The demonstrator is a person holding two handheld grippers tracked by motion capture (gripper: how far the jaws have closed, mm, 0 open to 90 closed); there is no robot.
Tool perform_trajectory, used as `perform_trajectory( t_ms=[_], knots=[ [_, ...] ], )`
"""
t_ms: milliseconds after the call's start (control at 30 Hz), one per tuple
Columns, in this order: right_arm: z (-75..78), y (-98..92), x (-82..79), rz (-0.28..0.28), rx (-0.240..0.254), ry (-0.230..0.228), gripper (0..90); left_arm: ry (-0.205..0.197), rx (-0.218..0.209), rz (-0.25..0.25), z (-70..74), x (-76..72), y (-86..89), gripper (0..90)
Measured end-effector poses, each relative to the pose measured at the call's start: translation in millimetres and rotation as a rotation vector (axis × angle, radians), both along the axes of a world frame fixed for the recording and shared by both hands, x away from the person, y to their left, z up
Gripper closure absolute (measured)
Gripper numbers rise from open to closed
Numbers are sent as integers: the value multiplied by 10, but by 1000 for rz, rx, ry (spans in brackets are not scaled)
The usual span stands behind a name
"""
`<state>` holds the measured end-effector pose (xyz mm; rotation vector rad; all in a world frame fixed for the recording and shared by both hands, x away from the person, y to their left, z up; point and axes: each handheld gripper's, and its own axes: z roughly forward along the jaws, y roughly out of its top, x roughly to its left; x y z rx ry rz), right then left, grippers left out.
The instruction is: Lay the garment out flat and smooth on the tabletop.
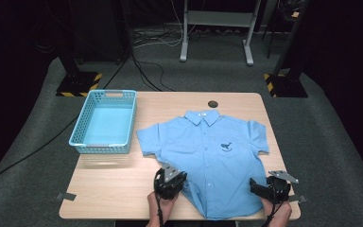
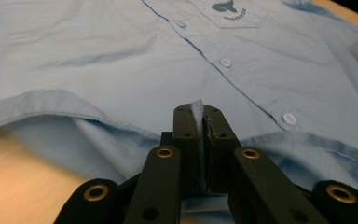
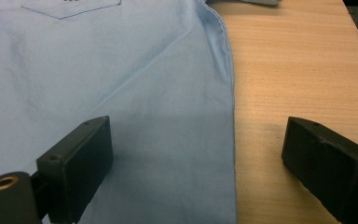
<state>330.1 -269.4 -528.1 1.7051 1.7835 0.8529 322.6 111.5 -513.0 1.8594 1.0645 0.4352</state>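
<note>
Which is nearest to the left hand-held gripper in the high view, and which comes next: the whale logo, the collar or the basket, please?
From the left hand-held gripper at the shirt's near hem:
1. Whale logo, on the chest, up and to the right.
2. Collar, at the shirt's far end.
3. Basket, far left on the table; its near corner comes close to the collar's distance.

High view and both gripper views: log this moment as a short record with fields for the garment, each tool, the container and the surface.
garment: light blue short-sleeved button-up shirt with a dark whale print on the chest, lying flat, front up, collar away from the person
left tool: left tool shut on a fold of the shirt's bottom hem
right tool: right tool open, jaws straddling the shirt's side edge, pads not pressing
container: light blue perforated plastic basket, nothing in it, beside the shirt's sleeve
surface: light wooden table
</note>
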Motion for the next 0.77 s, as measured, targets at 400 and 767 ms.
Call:
perform_trajectory(
  t_ms=[400,767],
  knots=[
    [0,-31,42,-5,-40,14,77,11,-21,139,-173,-751,867,772],
    [-5,-172,77,13,-44,28,21,29,69,238,-196,-939,1308,170]
  ],
)
